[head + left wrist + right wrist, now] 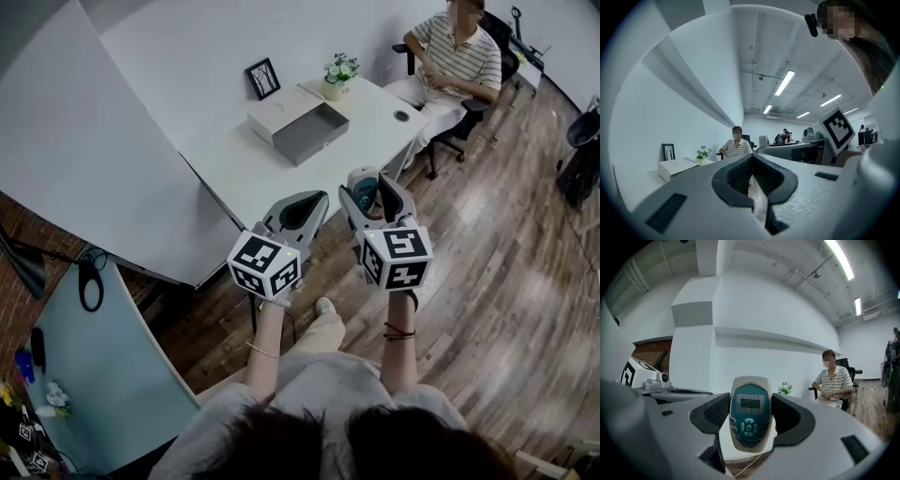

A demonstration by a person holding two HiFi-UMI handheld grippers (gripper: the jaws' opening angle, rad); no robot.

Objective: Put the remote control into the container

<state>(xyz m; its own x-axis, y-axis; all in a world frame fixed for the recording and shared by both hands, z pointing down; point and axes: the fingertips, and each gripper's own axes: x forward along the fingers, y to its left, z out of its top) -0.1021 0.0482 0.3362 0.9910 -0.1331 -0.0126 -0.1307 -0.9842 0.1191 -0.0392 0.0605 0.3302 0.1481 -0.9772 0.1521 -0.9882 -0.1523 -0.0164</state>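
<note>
My right gripper (371,193) is shut on a white remote control (363,185) with a teal face; the remote stands upright between the pads (717,412) in the right gripper view, buttons towards the camera (750,414). My left gripper (309,204) is beside it, shut and empty, with only a thin slit between its pads (752,180). Both are held in the air over the wood floor, just off the near edge of the white table (234,178). The container (310,132), an open grey tray sliding out of a white box (675,168), sits further back on that table.
A framed picture (263,78) and a small potted plant (338,73) stand behind the container. A person in a striped shirt (459,56) sits on an office chair past the table's far end. A pale blue table (103,375) is at the lower left.
</note>
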